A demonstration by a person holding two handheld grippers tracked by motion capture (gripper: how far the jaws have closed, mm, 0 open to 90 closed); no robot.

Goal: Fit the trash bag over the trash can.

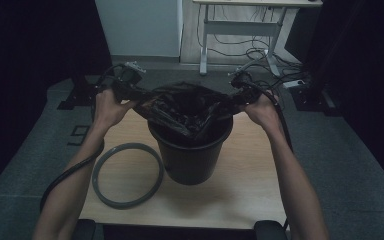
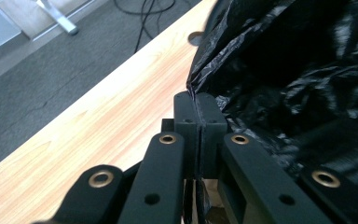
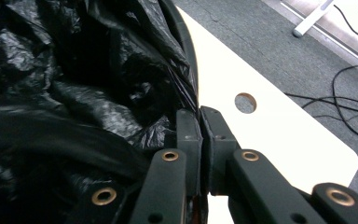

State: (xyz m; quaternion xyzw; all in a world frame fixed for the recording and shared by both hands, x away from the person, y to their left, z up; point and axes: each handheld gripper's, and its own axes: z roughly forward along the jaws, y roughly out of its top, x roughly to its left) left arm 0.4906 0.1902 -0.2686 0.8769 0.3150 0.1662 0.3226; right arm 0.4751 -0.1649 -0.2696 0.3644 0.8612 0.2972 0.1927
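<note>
A black plastic bag [image 1: 187, 107] sits in a dark bucket [image 1: 190, 165] at the middle of a wooden table [image 1: 245, 190]. The bag's mouth is stretched out to both sides above the bucket's rim. My left gripper [image 1: 141, 95] is shut on the bag's left edge; in the left gripper view the jaws [image 2: 196, 100] meet with a thin fold of the bag [image 2: 298, 60] pinched between them. My right gripper [image 1: 232, 96] is shut on the right edge; its jaws [image 3: 199, 114] clamp the film of the bag [image 3: 74, 70] just beside the bucket rim [image 3: 186, 37].
A grey ring [image 1: 127, 175] lies flat on the table to the left of the bucket. A round hole [image 3: 245, 102] is cut in the tabletop near its far edge. Carpet, desk legs and loose cables [image 1: 260, 50] lie beyond the table.
</note>
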